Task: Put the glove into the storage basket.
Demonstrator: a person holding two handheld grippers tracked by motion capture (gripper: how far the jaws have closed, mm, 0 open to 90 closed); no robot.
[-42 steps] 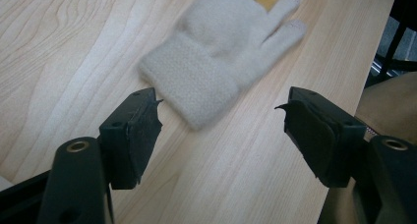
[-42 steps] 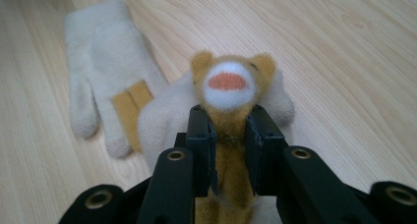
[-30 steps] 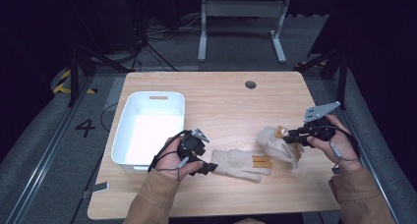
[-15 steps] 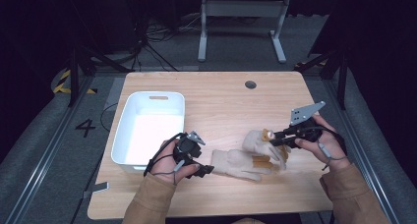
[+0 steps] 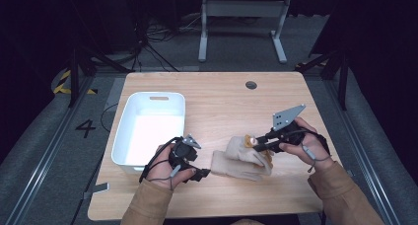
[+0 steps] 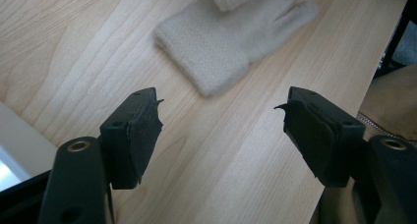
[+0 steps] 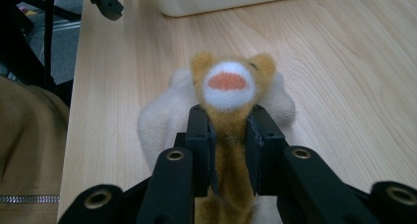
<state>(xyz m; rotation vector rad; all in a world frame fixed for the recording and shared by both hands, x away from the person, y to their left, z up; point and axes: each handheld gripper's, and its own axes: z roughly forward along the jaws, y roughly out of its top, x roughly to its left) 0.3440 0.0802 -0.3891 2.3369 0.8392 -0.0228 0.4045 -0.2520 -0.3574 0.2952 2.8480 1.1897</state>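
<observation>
Right gripper pinches the tan piece of a cream glove; left gripper waits with its jaws apart.

In the high view the glove lies on the table near its 6 o'clock edge, between the two hands. The right gripper comes in from 3 o'clock, its jaws closed on a tan, white-tipped piece that lifts off the glove's top; in the right gripper view the pads press that piece from both sides. The left gripper sits just at the glove's 9 o'clock, jaws spread with nothing between them, cuff ahead at 12 in its own view. A white bin stands at 10 o'clock of the glove.
</observation>
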